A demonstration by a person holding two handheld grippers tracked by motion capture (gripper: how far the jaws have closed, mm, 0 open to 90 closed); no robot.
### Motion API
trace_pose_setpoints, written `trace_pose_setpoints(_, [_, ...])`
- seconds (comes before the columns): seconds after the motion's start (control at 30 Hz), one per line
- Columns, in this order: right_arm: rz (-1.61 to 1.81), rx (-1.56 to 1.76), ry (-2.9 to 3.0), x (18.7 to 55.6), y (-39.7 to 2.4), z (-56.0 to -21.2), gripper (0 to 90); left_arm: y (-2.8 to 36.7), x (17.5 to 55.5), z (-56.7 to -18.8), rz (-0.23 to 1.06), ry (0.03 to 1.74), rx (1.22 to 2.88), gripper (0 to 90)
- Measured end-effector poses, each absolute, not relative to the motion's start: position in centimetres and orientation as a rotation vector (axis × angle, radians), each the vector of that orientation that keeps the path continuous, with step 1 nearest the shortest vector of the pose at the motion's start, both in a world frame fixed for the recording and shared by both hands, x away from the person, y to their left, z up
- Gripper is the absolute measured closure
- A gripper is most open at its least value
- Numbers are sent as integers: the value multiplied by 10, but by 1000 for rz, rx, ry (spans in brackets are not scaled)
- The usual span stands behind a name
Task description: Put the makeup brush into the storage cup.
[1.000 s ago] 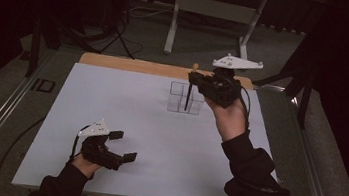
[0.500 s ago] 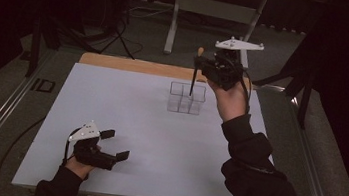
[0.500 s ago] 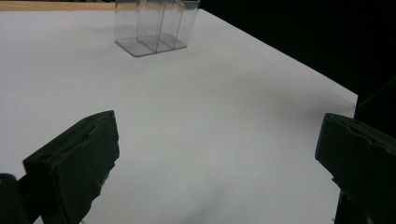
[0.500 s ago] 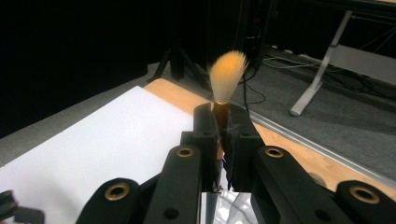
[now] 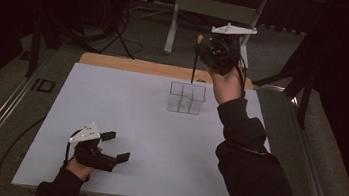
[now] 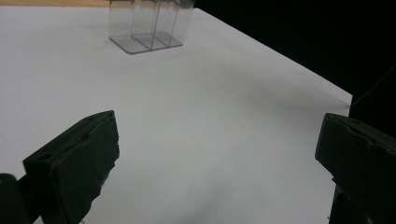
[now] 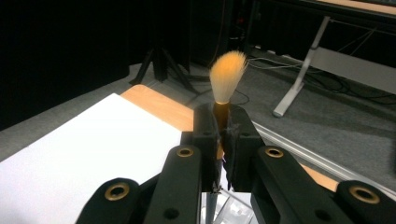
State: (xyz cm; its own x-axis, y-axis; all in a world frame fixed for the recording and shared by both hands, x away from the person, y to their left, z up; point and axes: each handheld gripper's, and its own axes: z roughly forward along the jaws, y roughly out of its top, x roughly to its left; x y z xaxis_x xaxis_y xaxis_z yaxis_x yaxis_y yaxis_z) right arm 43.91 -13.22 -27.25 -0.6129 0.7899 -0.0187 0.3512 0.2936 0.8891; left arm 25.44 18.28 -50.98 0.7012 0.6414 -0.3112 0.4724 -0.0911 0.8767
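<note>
The white tabletop (image 5: 125, 117) carried 1 clear organizer (image 5: 187, 98), unobstructed. The right claw (image 7: 222, 135) clamped a brush (image 7: 227, 74) above it; the left claw (image 5: 115, 145) gaped wide, holding nothing.

No readable text, label, brand or number on the white table sheet (image 5: 124, 122), none legible on anything around it

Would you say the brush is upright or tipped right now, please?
Upright: the brush stands bristles-up in the shut right hand-held gripper, its handle hanging straight down above the clear organizer.
</note>
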Motion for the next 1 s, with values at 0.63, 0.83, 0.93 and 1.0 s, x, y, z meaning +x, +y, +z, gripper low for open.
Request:
trace_pose_setpoints(0.63, [1188,1092,2051,476,-126,-294,843,187,254,-510,168,895,1702,0])
trace_pose_setpoints(0.83, [1180,1129,2057,484,-122,-312,843,187,254,-511,165,894,1712,0])
trace_pose_setpoints(0.93, [1169,1137,2067,486,-120,-318,843,186,254,-511,179,898,1713,0])
trace_pose_setpoints(1.0, [1153,1135,2059,487,-118,-321,843,187,254,-511,174,900,1709,1])
